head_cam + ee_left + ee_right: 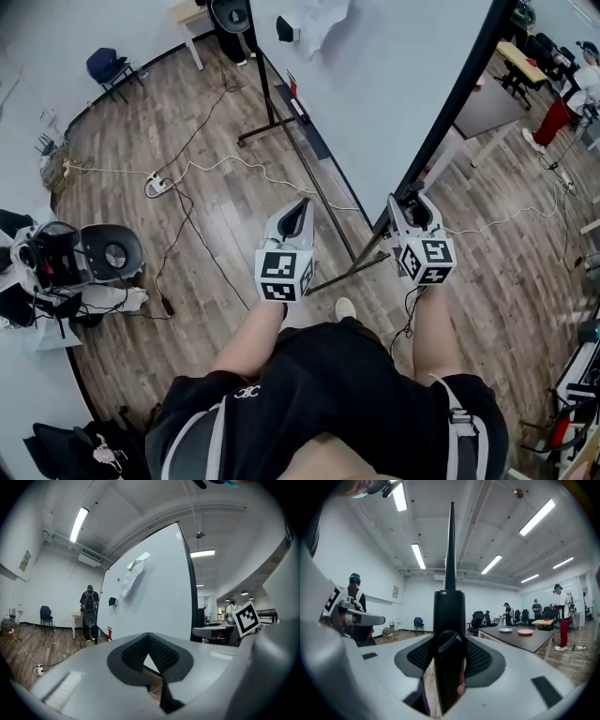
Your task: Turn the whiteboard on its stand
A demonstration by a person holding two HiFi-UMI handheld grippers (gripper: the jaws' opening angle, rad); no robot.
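- My right gripper [413, 214] has its jaws clenched on the black side frame [449, 620] of the whiteboard [375, 84], near its lower corner.
- My left gripper [298, 216] has its jaws closed on nothing, near the board.
- The whiteboard hangs in its stand [272, 117] on the wooden floor [187, 234].
- I judge that the grip is taken and the turning itself is still left.

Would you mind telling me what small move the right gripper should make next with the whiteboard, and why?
Probably swing the right gripper slowly sideways, taking the board's edge with it. Its jaws are closed on the black frame at the whiteboard's lower corner, so the grip is set; the left gripper is shut, empty and clear of the board.
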